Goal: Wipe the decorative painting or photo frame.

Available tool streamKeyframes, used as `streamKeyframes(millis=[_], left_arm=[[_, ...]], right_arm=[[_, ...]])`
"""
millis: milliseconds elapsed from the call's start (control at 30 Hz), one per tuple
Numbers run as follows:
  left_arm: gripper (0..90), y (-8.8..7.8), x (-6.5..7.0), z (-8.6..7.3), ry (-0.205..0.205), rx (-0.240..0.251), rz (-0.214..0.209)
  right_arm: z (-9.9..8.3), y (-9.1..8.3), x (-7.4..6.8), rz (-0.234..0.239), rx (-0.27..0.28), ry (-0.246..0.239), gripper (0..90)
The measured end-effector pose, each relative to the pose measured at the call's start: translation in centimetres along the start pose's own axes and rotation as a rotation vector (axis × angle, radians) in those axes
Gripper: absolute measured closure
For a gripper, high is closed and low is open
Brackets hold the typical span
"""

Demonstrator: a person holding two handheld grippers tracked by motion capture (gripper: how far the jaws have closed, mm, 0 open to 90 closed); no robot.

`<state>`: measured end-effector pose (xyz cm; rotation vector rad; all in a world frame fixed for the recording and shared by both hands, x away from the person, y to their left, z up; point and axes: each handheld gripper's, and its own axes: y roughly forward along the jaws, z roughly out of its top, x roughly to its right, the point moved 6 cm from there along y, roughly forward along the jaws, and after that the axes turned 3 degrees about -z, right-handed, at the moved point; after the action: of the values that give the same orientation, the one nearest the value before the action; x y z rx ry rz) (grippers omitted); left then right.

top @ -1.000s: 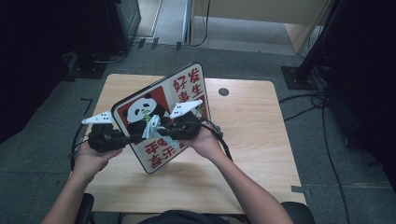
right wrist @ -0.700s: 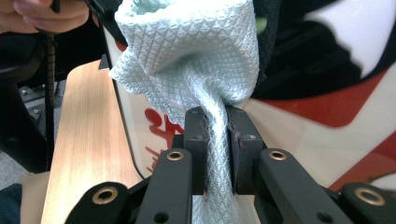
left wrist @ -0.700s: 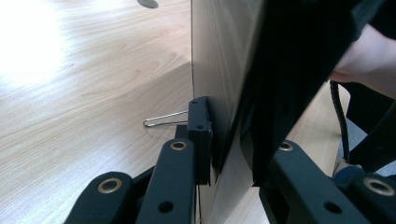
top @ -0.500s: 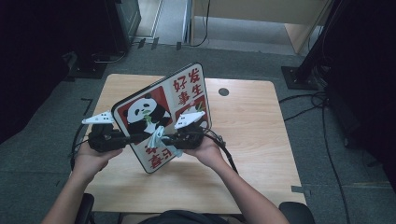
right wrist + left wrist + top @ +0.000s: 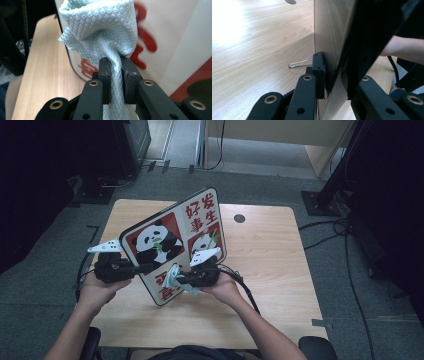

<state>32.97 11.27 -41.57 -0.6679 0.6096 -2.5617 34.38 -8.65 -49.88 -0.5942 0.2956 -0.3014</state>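
— Above the bench [image 5: 270, 270], what has the left gripper [image 5: 134, 268] got hold of?
— The panda board [image 5: 172, 242]. Its jaws are clamped on the board's edge, one pad on the wooden back, the other on the printed front, and the board stands tilted over the middle of the bench.
— And the right gripper [image 5: 186, 279]?
— Its jaws are pinched almost fully together on a pale green cloth [image 5: 105, 32]. The cloth bunches out past the pads and lies against the board's printed face, by the red characters low on it.
— Anything else close by?
— A thin wire stand [image 5: 299, 63] behind the board, just beside the left jaws.
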Motion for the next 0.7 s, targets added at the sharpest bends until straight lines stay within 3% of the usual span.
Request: streamKeyframes(millis=[467,567,700], left_arm=[[79.2,0.0,0.0,0.0,-0.002,-0.001,-0.004],[79.1,0.0,0.0,0.0,-0.002,-0.001,-0.004],[78.8,0.0,0.0,0.0,-0.002,-0.001,-0.007]], right_arm=[[-3.0,1.4,0.1,0.017,-0.053,0.013,80.3],[-3.8,1.7,0.1,0.006,-0.093,0.013,80.3],[-4.3,1.8,0.1,0.008,-0.100,0.038,80.4]])
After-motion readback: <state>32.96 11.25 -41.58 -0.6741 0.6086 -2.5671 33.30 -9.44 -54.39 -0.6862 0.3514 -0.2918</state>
